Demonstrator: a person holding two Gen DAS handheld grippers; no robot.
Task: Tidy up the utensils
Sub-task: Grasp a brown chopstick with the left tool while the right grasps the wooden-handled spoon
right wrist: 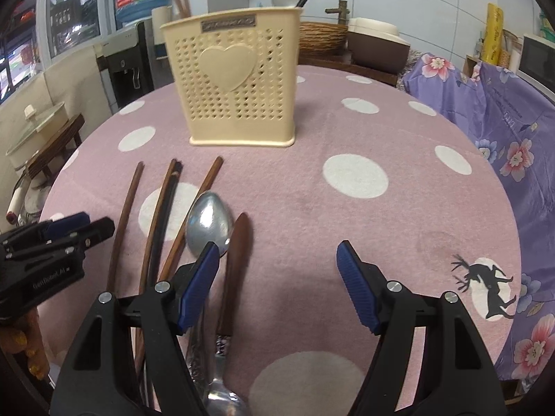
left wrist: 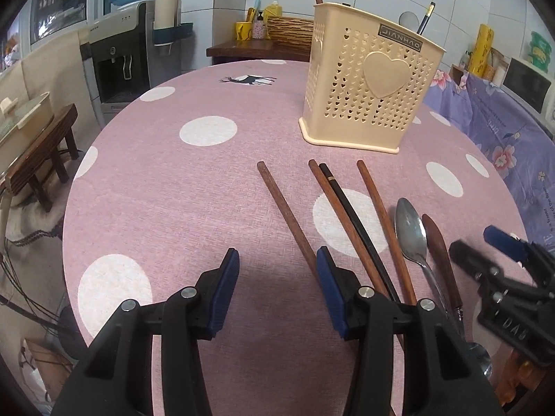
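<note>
A cream perforated utensil holder (left wrist: 367, 79) with a heart stands on the pink dotted table (left wrist: 173, 187); it also shows in the right wrist view (right wrist: 239, 79). It holds brown chopsticks and a black one. On the cloth lie three brown chopsticks (left wrist: 288, 218), a black chopstick (left wrist: 357, 222), a metal spoon (left wrist: 411, 232) and a wooden-handled utensil (left wrist: 442, 256). The spoon (right wrist: 208, 222) and wooden handle (right wrist: 237, 253) also show in the right wrist view. My left gripper (left wrist: 277, 267) is open, low over the leftmost chopstick. My right gripper (right wrist: 277, 260) is open, just right of the spoon.
A water dispenser (left wrist: 118, 59) and a low wooden stool (left wrist: 41, 159) stand left of the table. A purple floral cloth (right wrist: 503, 131) covers furniture on the right. A wicker basket (right wrist: 322, 38) and a brown box sit behind the holder.
</note>
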